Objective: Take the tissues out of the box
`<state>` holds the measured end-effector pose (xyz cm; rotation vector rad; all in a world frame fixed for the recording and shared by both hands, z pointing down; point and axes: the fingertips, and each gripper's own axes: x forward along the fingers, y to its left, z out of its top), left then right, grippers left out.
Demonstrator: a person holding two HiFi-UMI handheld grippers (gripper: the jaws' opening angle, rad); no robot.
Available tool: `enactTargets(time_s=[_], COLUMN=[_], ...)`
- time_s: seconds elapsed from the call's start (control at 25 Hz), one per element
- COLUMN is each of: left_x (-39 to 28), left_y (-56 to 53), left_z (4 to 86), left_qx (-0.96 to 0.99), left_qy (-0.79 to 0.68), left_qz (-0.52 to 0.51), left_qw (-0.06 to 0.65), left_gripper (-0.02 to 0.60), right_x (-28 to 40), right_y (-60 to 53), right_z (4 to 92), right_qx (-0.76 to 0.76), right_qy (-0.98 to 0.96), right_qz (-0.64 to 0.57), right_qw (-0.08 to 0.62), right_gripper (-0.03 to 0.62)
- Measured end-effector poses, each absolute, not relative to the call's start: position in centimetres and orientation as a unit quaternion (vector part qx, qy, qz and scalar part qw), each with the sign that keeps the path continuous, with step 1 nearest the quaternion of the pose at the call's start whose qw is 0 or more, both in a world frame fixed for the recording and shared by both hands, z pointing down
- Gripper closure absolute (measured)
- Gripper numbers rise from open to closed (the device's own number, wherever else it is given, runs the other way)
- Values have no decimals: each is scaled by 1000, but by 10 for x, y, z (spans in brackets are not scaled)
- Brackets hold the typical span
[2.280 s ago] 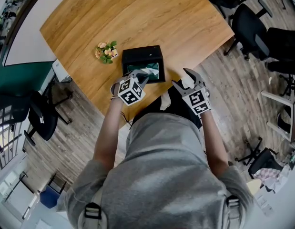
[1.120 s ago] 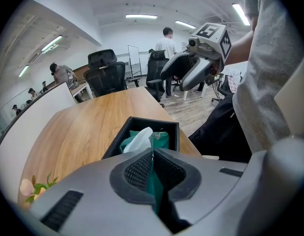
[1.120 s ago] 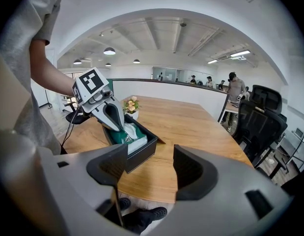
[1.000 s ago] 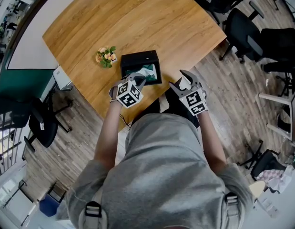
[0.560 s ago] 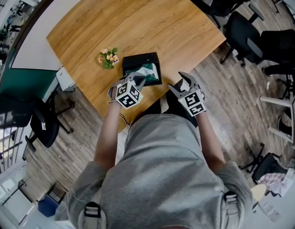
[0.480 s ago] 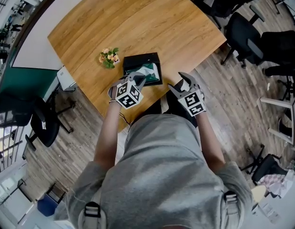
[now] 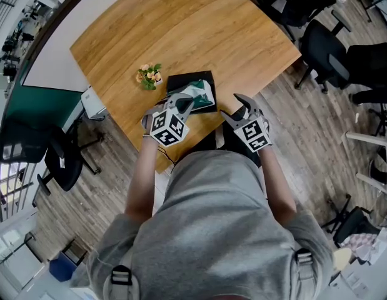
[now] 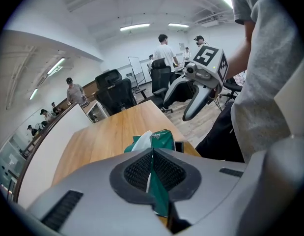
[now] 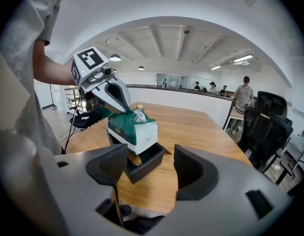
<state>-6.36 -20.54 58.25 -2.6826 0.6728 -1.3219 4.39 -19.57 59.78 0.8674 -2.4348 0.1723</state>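
A green and white tissue pack (image 9: 132, 126) stands partly raised out of an open black box (image 9: 146, 167). Its lower end sits in the box's opening, and most of its body shows above the rim, a little tilted. A tuft of white tissue shows at the top of the pack.

The left gripper (image 9: 124, 108) reaches over the box from the person's side. Its jaws are pressed together on the green wrapper at the pack's top edge. In the left gripper view, a fold of green plastic is pinched flat between the two dark pads.

The right gripper (image 7: 235, 107) hangs to the right of the box, beyond the table edge and well apart from the pack. Its jaws stand wide apart with nothing between them. The right gripper view looks across at the box and pack through the gap.

The box rests on a wooden table (image 7: 180, 24), close to the edge nearest the person. A small bunch of flowers (image 7: 149, 75) sits on the table just beside the box's far left corner.

A person in a grey shirt (image 7: 212, 230) stands at the table edge below the box, holding both grippers. Black office chairs (image 7: 324, 36) stand on the plank floor (image 7: 306, 136) to the right of the box, past the table. Other people stand in the background of the room.
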Motion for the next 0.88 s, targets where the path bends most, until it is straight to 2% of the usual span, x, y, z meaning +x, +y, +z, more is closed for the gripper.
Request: enactTargets(time_s=[0.44,0.88], left_x=[-63,-64], left_y=[-213,-222], left_z=[521,493], left_qx=[-895,-898], left_qy=[260,272], left_qz=[-359,-339], left_qw=[47,71], left_gripper=[557,557], right_x=[25,16], right_y=[-199,-208], right_z=[557,524], right_qx=[302,285], right_qy=[-924,-935], right_qz=[28,-7], right_qw=[232,210], right_gripper=[284,283])
